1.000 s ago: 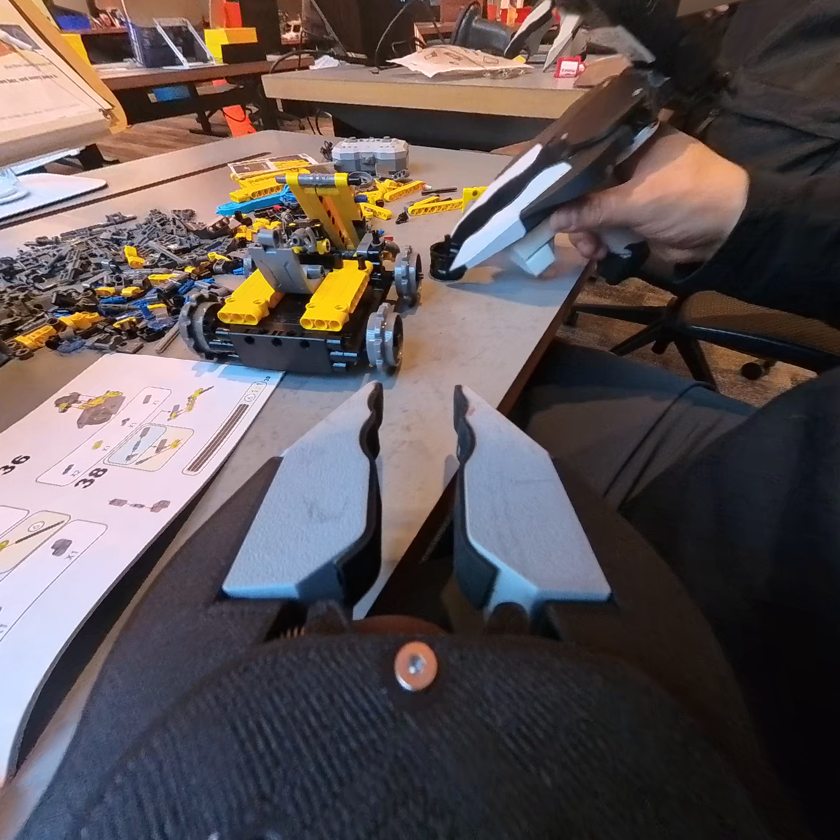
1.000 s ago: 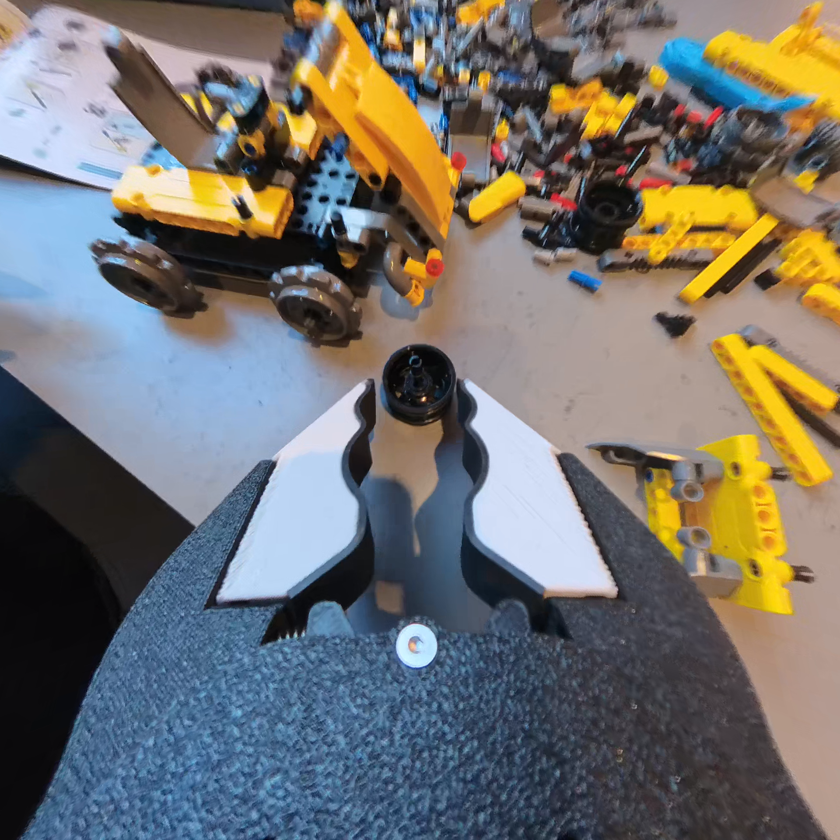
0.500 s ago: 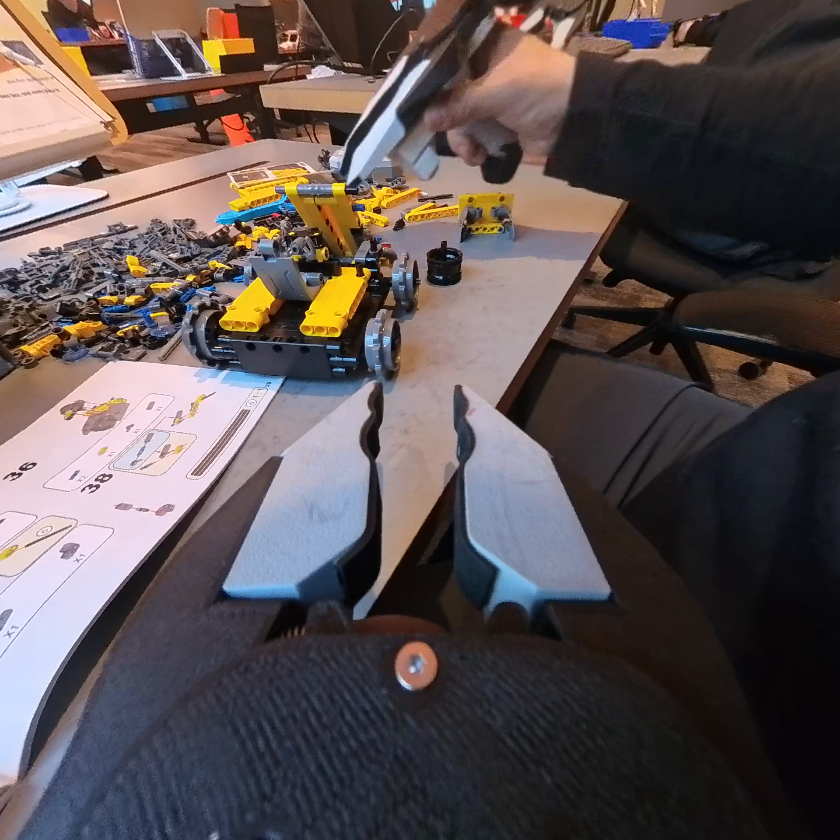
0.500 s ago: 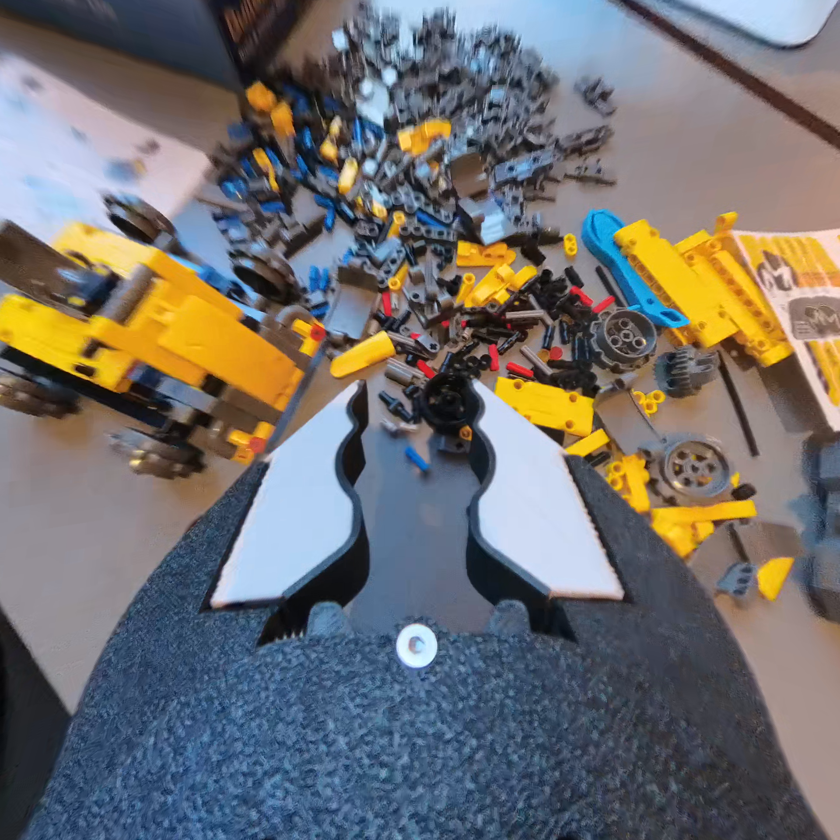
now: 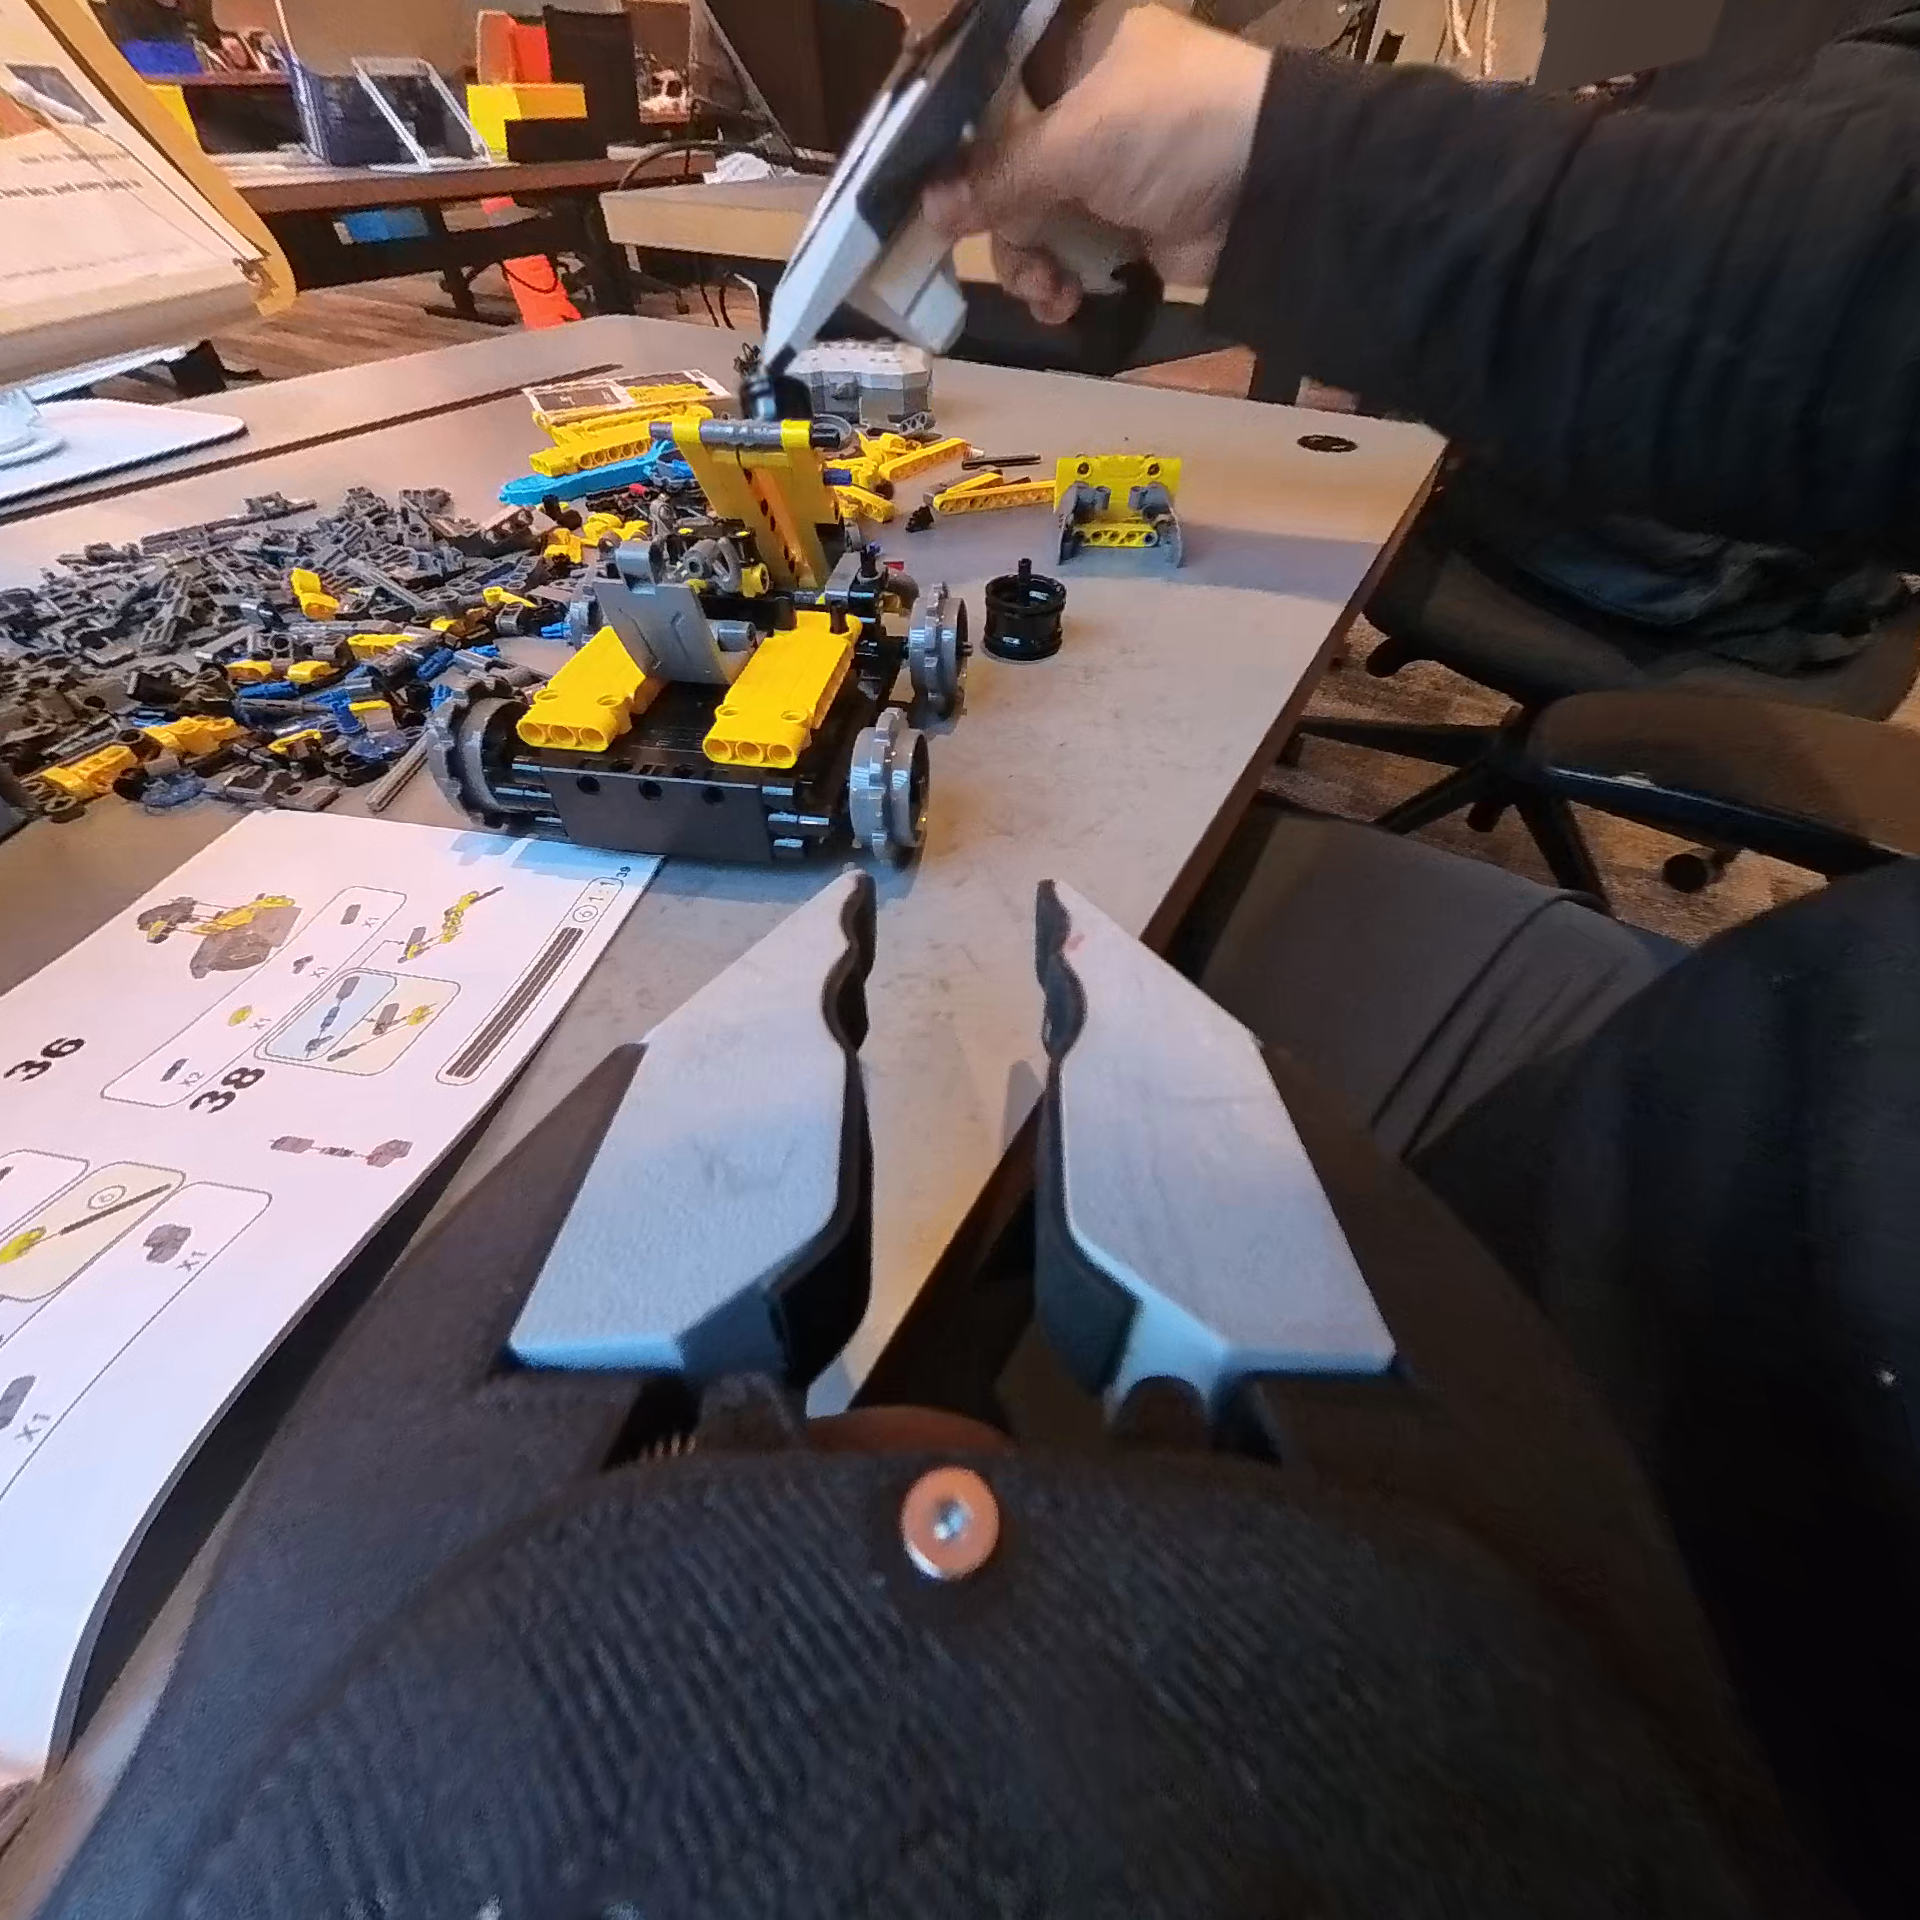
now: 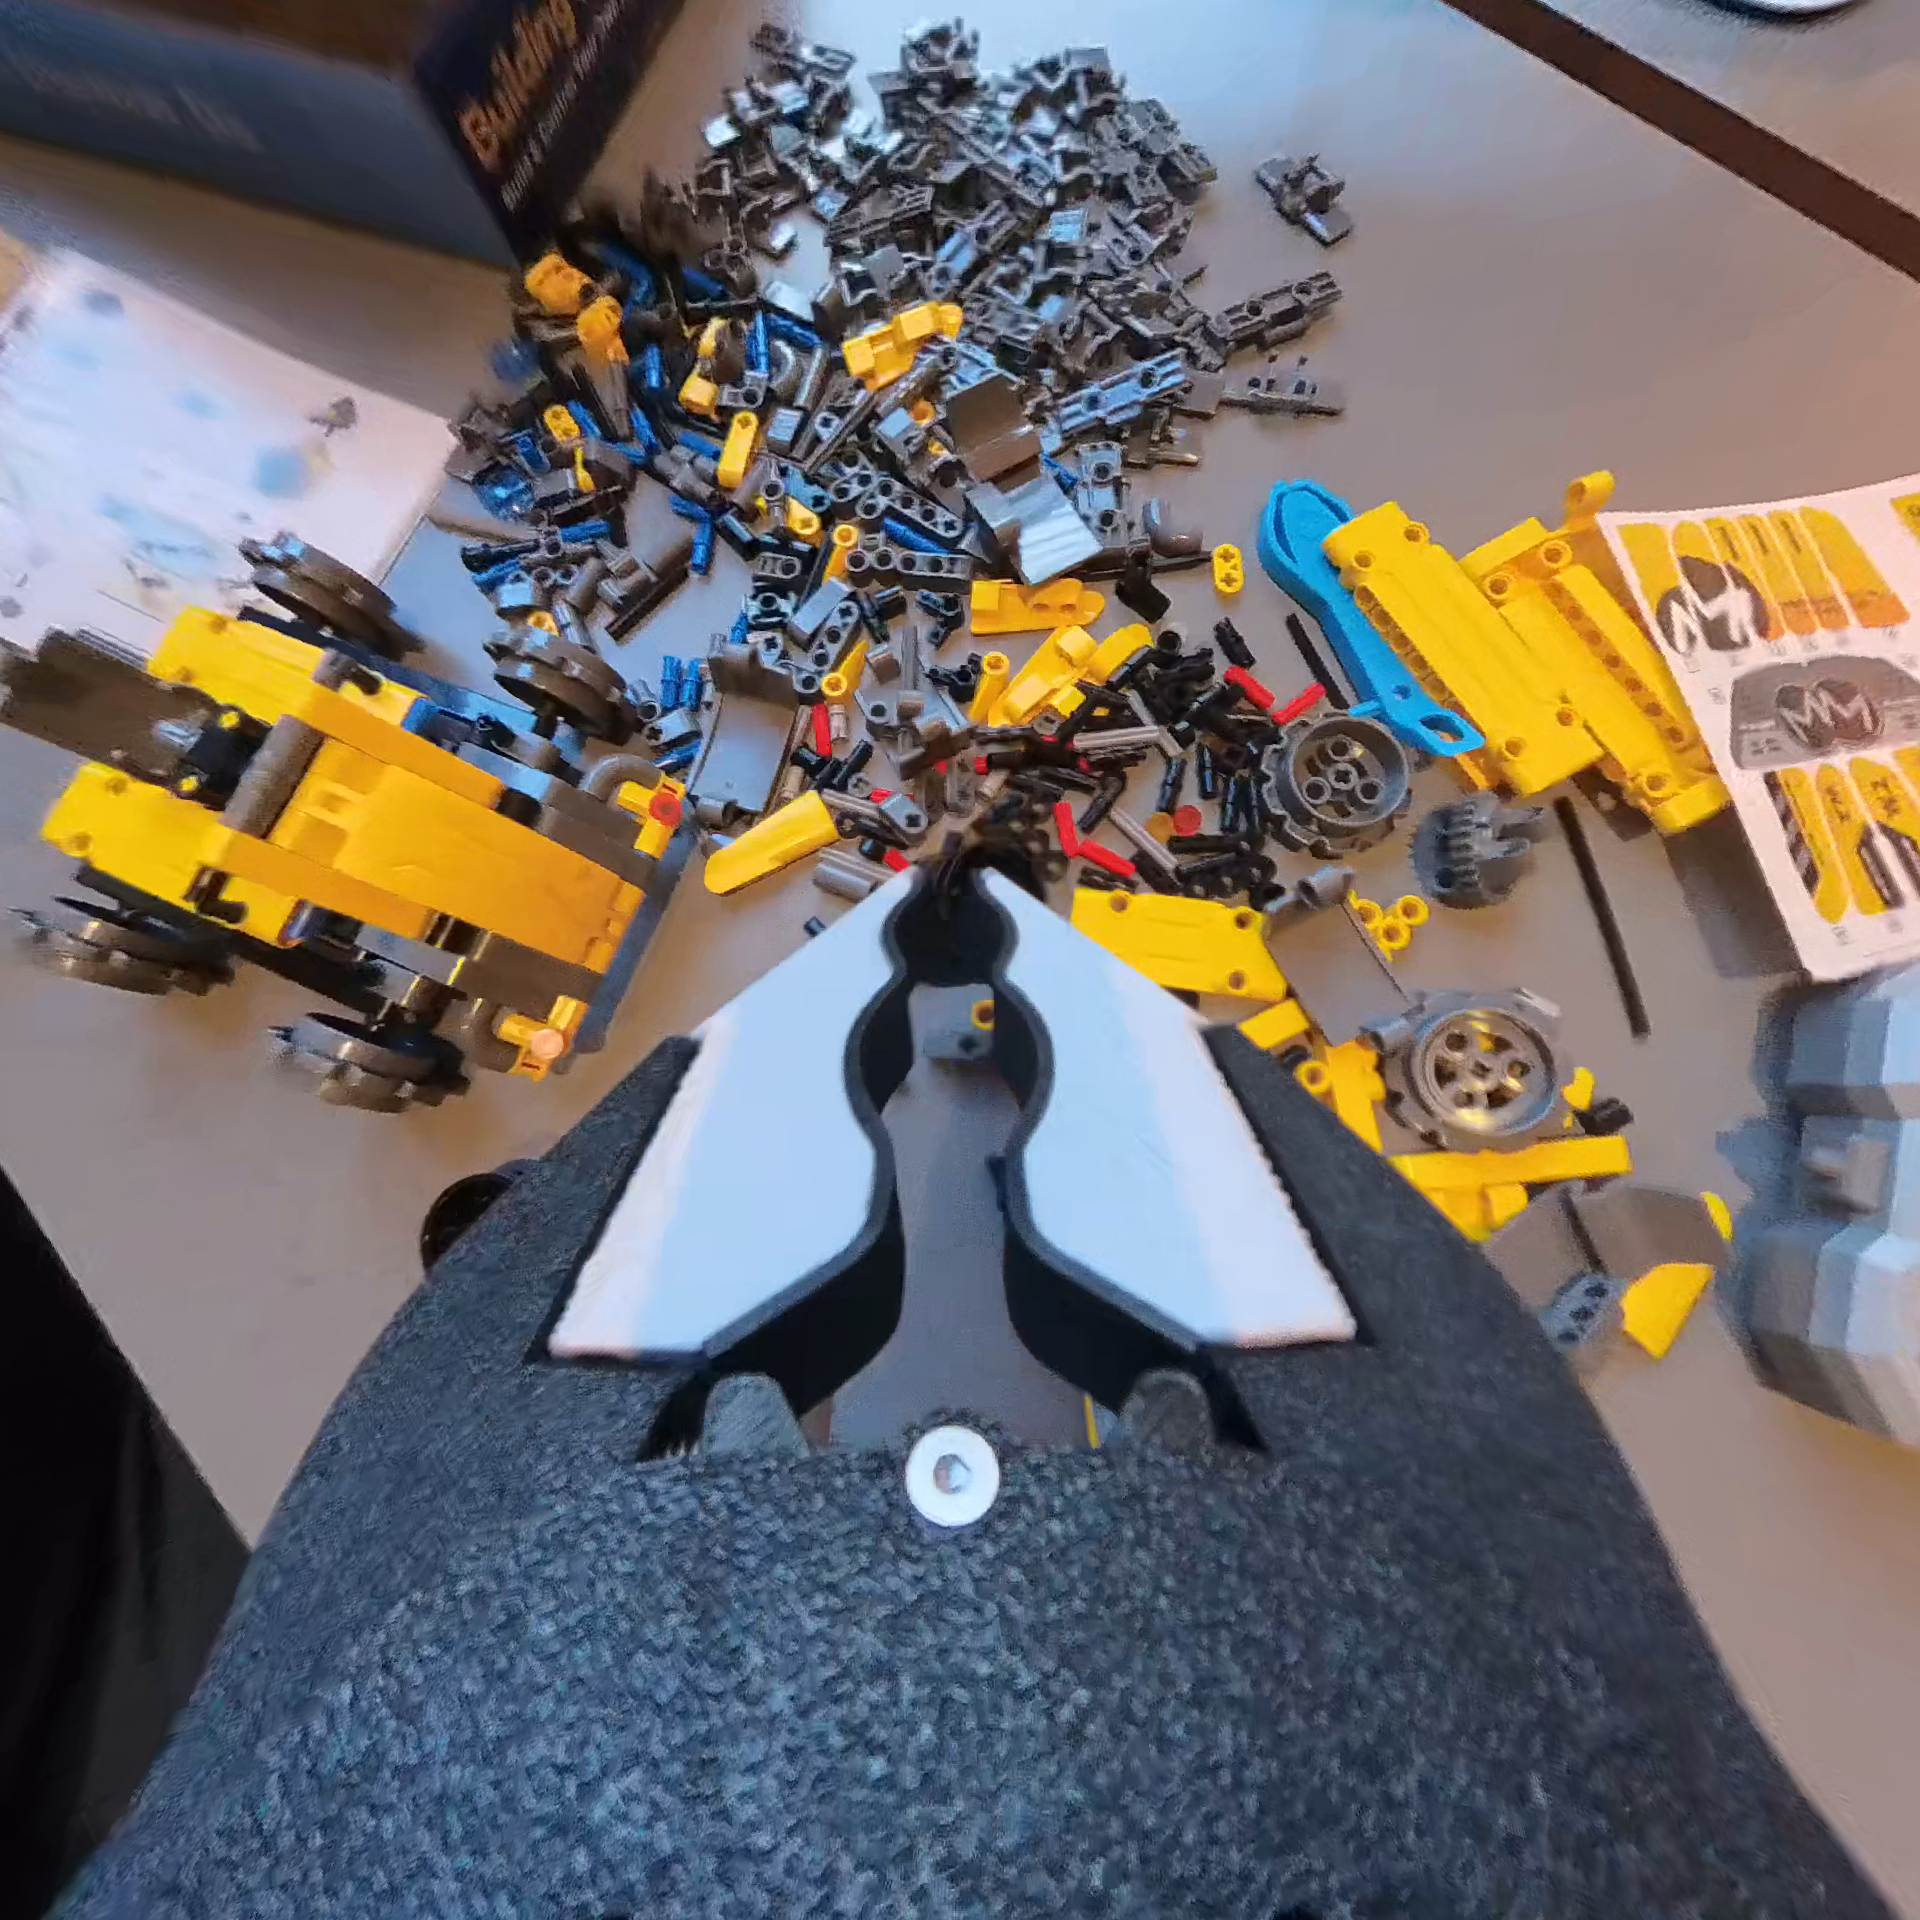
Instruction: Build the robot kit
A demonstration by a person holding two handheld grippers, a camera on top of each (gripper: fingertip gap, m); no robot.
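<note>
My left gripper [image 5: 951,935] is open and empty, low over the table's front edge, nearest the yellow and black brick vehicle [image 5: 707,675]. A black wheel hub [image 5: 1023,618] stands on the table to the right of the vehicle. My right gripper [image 6: 951,883] is over the pile of loose parts [image 6: 935,468] beyond the vehicle [image 6: 343,821]. Its jaws are closed on a small black part [image 6: 956,864] at the tips. In the left wrist view the right gripper [image 5: 769,387] shows behind the vehicle's raised yellow frame, held by a hand [image 5: 1091,177].
An instruction booklet [image 5: 260,1039] lies at front left. A sticker sheet [image 6: 1797,707], a grey block [image 6: 1839,1247], a blue tool [image 6: 1340,613] and yellow beams lie right of the pile. A dark box [image 6: 260,104] stands behind. A yellow and grey subassembly [image 5: 1117,509] sits near the table's right edge. One gripper's finger ends stand about 30 cm off the other's. The black wheel hub [image 5: 1023,618] lies around 15 cm away from my right fingertips. Seen from the right wrist view [image 6: 456,1216] as well.
My right gripper left the black wheel hub on the table, moved over the parts pile and closed on a small black part. My left gripper has not moved.
</note>
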